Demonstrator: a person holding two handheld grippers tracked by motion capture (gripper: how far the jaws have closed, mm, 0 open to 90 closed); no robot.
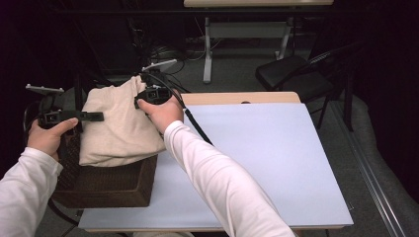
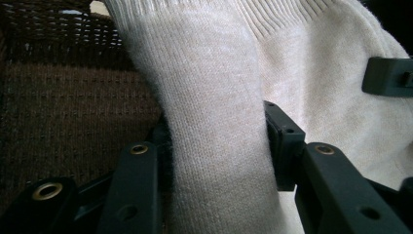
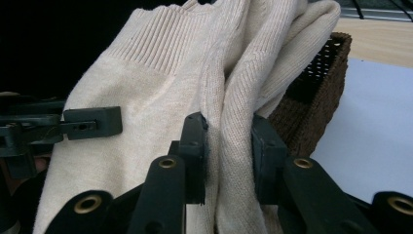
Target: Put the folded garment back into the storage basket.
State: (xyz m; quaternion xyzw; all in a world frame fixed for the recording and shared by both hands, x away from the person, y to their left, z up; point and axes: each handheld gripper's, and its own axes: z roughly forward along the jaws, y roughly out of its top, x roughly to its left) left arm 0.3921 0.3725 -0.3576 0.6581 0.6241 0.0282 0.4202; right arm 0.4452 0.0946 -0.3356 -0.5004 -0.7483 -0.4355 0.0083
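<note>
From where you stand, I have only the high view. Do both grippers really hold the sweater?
Observer: Yes. In the left gripper view, the left gripper is shut on a fold of the sweater.
Operator: And the right one?
Observer: The right gripper pinches a bunched fold too.
Operator: Which part of the sweater is up?
Observer: In the right gripper view a ribbed band is at the top, above the basket.

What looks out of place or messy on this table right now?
Nothing is damaged or spilled. The cream sweater is bunched and draped over the wicker basket, not folded inside. Both the left claw and the right claw pinch folds of it.
</note>
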